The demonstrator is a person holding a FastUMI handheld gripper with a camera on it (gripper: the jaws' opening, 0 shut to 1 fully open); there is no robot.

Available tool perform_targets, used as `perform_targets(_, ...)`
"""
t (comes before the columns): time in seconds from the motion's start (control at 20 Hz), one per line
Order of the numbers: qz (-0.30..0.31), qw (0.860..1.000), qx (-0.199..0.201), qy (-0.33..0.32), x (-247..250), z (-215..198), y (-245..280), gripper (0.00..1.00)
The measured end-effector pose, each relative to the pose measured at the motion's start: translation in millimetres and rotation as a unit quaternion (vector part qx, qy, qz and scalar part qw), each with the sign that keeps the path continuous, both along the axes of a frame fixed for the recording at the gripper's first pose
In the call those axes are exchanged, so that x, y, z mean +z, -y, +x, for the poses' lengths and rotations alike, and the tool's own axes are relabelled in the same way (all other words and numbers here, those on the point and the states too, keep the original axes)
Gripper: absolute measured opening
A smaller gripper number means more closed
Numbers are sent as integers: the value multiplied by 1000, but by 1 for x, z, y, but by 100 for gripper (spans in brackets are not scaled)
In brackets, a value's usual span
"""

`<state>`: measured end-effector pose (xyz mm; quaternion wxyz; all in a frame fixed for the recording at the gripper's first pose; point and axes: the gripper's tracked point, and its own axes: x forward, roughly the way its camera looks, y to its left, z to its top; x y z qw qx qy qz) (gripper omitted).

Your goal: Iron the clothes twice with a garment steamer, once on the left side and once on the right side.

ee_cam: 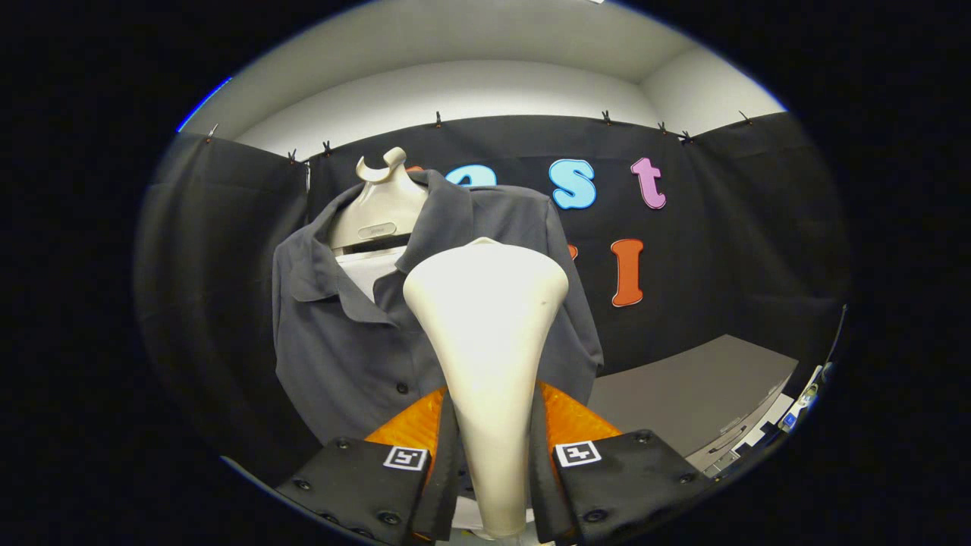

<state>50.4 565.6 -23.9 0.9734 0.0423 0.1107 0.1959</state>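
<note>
We have the hand-held gripper [491,455] clenched on the garment steamer [485,334]: its narrow neck runs up between the two fingers, both of which press against it, and its wide pale head flares out just ahead of them. We see the back of that head, so the steam face points away from us toward the shirt [356,341]. The shirt, a dark grey buttoned one with a collar, hangs on a pale hanger stand [379,208] in front of the booth's black cloth wall, and the steamer head sits over the shirt's front on the side away from the open collar and the button line. Whether the head is touching the fabric or just held near it we cannot tell, since the head hides the gap behind it. We judge that we are in the middle of a pass on that one side of the shirt, roughly at chest height. Nothing in the cloth itself tells us which passes are finished; the fabric looks fairly smooth on both sides, so we cannot say if the other side is already done or left to do. A grey desk [683,387] lies beyond the fingers beside the shirt's hem.
</note>
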Motion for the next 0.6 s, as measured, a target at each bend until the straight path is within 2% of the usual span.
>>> perform_targets(0.35, -13, 999, -12, -31, -25, 32, -7, 47)
perform_targets(0.6, -22, 998, -5, -50, -41, 44, -13, 47)
